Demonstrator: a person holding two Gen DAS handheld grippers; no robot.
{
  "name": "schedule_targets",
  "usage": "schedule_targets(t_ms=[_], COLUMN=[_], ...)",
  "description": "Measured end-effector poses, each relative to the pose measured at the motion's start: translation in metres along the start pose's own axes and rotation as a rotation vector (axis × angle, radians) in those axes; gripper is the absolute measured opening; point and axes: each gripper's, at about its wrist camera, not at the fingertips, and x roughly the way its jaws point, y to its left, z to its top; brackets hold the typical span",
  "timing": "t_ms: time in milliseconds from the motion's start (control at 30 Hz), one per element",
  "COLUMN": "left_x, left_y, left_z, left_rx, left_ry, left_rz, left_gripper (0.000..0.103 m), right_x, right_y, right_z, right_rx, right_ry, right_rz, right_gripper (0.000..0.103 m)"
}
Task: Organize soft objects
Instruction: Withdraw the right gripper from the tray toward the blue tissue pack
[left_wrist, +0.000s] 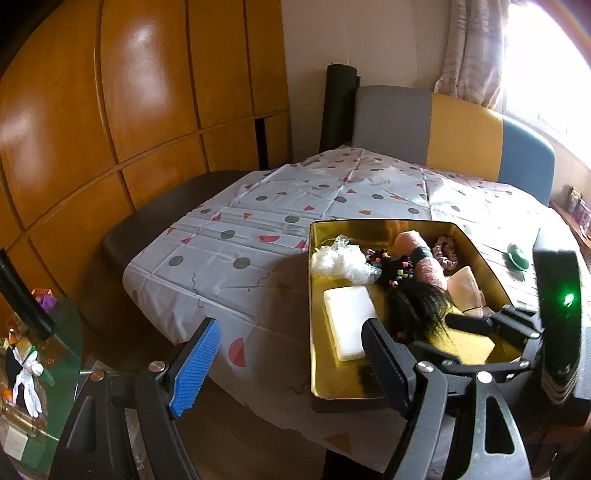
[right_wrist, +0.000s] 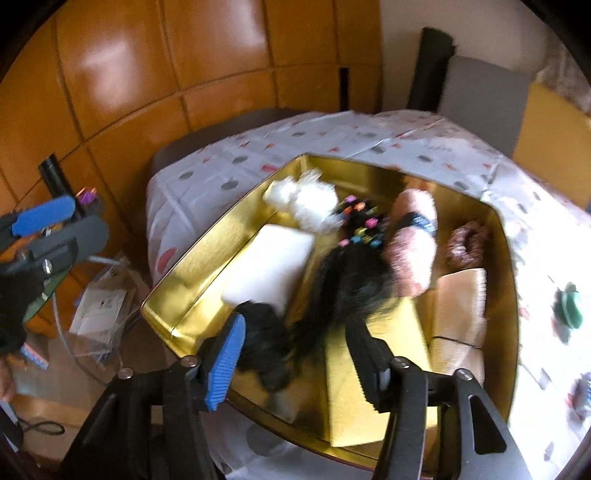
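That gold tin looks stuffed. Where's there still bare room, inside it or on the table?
Inside the tin, bare gold floor runs along its left wall beside the white pad. The middle and right are crowded: black hair, pink roll, scrunchie, beige cloth. On the tablecloth, the wide stretch left of and behind the tin is free.

A patterned tablecloth (left_wrist: 236, 236) covers the table, with orange wooden wall panels (left_wrist: 122, 110) at far left, a grey, yellow and blue chair back (left_wrist: 454, 125) at far right, and a curtain (left_wrist: 472, 48) above it.
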Motion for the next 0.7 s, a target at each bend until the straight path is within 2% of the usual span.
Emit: schedule_targets(t_ms=[400,700], left_x=[0.000,-0.001], left_y=[-0.020,-0.041], left_z=[-0.002,-0.001], left_rx=[0.036,0.075], left_ry=[0.011,0.018], left_rz=[-0.039,-0.057], left_gripper=[0.080,0.080], right_x=[-0.054,-0.085], right_y=[-0.031,-0.039], right_z=[0.003,-0.002], right_rx=[0.063,0.033], right_ry=[-0.107,-0.159], right_rz=[-0.220,-0.287], right_gripper=[0.072,0.074])
